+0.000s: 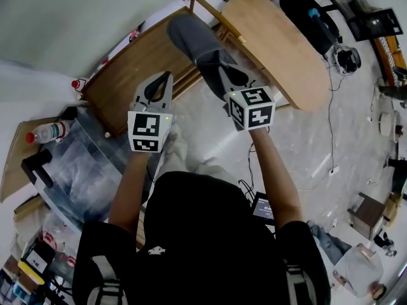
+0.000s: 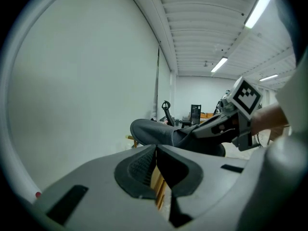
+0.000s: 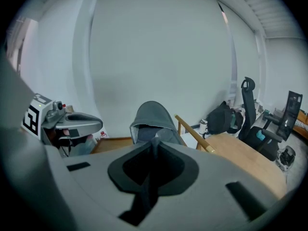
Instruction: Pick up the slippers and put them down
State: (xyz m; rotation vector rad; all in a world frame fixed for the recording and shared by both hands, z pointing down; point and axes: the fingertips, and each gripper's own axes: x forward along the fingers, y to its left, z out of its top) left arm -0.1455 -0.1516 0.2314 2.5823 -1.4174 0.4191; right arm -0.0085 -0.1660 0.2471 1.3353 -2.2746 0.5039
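While your right gripper (image 1: pixel 220 70) clamps edge of grey slipper (image 1: pixel 194 40) (raised, toe pointing away from you, toward white wall (image 3: pixel 159 47)), your left gripper (image 1: pixel 164 78) hangs just beside, jaws together, empty; beneath: wooden board (image 1: pixel 127 75), rounded wooden tabletop (image 1: pixel 273 43), pale floor (image 1: pixel 343 138); office chair (image 3: pixel 248 112), black backpack (image 3: pixel 222 118) at right.

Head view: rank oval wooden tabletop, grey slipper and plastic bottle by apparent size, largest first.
1. oval wooden tabletop
2. grey slipper, though nearer the camera, which flatters it
3. plastic bottle, clearly smallest
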